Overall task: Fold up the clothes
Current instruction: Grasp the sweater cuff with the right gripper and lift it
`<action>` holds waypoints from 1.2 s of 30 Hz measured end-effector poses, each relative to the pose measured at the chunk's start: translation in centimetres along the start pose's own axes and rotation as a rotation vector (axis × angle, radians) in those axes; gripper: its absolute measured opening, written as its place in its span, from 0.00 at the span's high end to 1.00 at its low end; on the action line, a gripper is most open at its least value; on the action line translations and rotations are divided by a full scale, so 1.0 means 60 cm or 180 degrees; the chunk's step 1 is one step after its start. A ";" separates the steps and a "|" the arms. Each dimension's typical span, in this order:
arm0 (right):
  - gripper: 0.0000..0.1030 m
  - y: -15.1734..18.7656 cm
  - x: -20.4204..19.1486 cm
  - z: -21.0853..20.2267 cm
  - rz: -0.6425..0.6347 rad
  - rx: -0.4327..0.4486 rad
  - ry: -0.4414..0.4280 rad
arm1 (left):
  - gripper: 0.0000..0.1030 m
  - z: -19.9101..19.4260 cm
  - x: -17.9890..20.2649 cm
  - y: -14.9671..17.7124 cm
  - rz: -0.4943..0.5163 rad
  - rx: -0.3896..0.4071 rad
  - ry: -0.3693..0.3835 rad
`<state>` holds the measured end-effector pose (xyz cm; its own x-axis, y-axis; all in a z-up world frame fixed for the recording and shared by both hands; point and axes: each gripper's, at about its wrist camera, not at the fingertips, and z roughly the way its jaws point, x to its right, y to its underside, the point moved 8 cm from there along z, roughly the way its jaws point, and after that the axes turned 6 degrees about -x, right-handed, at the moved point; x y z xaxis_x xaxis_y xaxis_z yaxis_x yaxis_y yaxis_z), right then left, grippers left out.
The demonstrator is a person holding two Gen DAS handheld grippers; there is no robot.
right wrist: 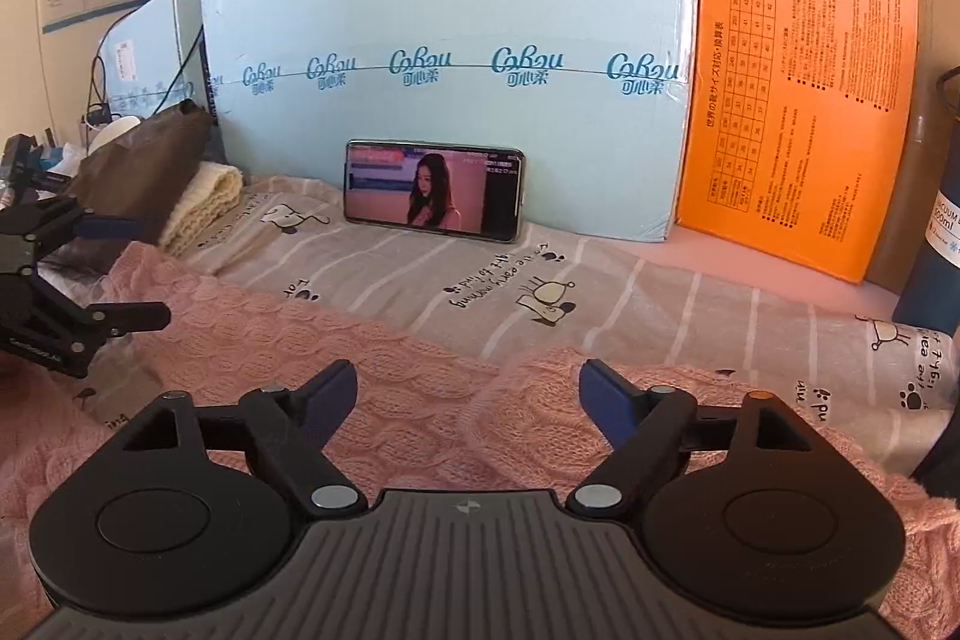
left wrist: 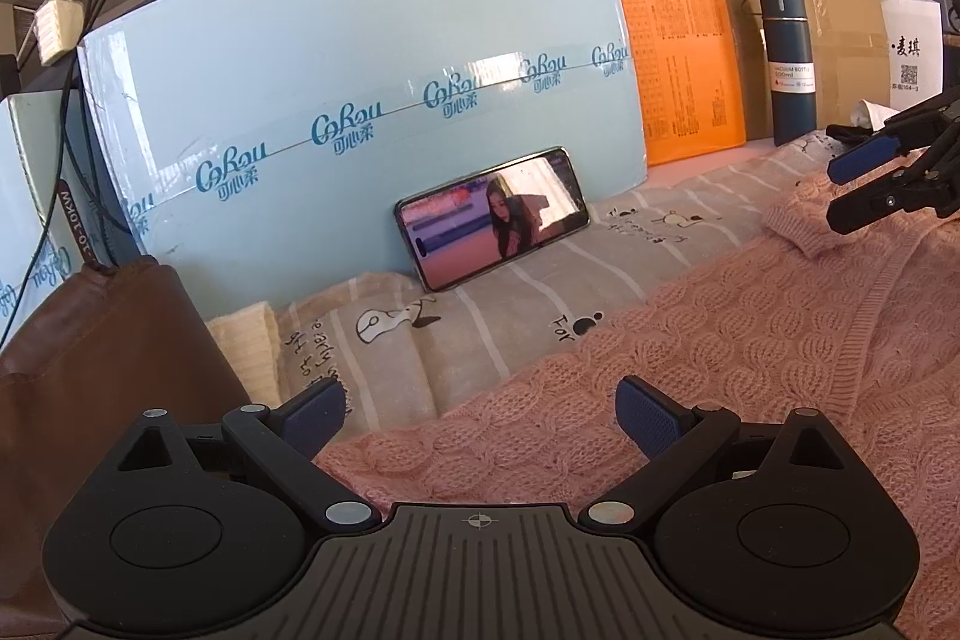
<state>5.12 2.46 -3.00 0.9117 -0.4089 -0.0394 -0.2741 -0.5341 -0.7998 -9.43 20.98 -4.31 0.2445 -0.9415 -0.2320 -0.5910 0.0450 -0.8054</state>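
At the left, the brown bag (left wrist: pixel 90 340) and the cream knit (left wrist: pixel 246 346) sit close to the sweater's edge, so a wide sweep there could drag them along. The left gripper (left wrist: pixel 480 415) hovers with its jaws spread wide and nothing between them, over the pink sweater (left wrist: pixel 690 340), which lies flat on the striped sheet (left wrist: pixel 480 280) covering the bench. Further back, the phone (left wrist: pixel 492 217) leans on the blue box (left wrist: pixel 360 58); a flung sleeve could topple it. The right gripper (right wrist: pixel 468 394) is likewise wide open and empty above a folded sleeve end (right wrist: pixel 540 400), which may slip loose. The bottle (left wrist: pixel 786 64) at far right could tip.
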 end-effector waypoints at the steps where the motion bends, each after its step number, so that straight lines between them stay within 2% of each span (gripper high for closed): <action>1: 0.20 0.001 -0.002 -0.005 0.0001 0.0021 0.0019 | 0.04 0.000 0.000 0.000 0.0000 0.0000 0.0000; 6: 0.16 0.012 0.017 -0.016 0.0267 0.0025 0.0198 | 0.04 0.000 0.000 0.000 0.0005 -0.0004 -0.0002; 8: 0.15 0.023 0.033 -0.013 0.0501 -0.0029 0.0249 | 0.04 0.000 0.001 0.000 0.0006 -0.0005 -0.0003; 13: 0.14 0.064 0.065 0.015 0.1120 -0.0288 0.0019 | 0.04 0.001 0.002 0.001 0.0009 -0.0013 -0.0005; 16: 0.14 0.061 0.059 0.001 0.1093 -0.0173 -0.0044 | 0.04 0.002 0.002 0.002 0.0004 -0.0022 -0.0007; 19: 0.13 0.045 0.058 -0.037 0.1019 0.0093 -0.0049 | 0.04 0.001 0.002 0.002 0.0003 -0.0014 -0.0007; 24: 0.13 0.036 0.109 -0.130 0.1236 0.0433 0.0493 | 0.04 -0.010 0.001 -0.006 -0.0009 0.0105 0.0011; 28: 0.09 0.060 0.117 -0.227 0.1281 0.0729 0.0929 | 0.04 -0.032 0.018 -0.018 0.0049 0.0322 0.0145; 36: 0.08 0.221 0.110 -0.403 0.1896 0.0966 0.1936 | 0.04 -0.064 0.096 -0.024 0.0400 0.0495 0.0460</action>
<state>0.12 -25.20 0.60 0.3017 -0.9219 -0.2431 -0.4780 0.0743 -0.8752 -10.14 14.19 -2.38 0.0573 -0.9627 -0.2643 -0.4817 0.2052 -0.8520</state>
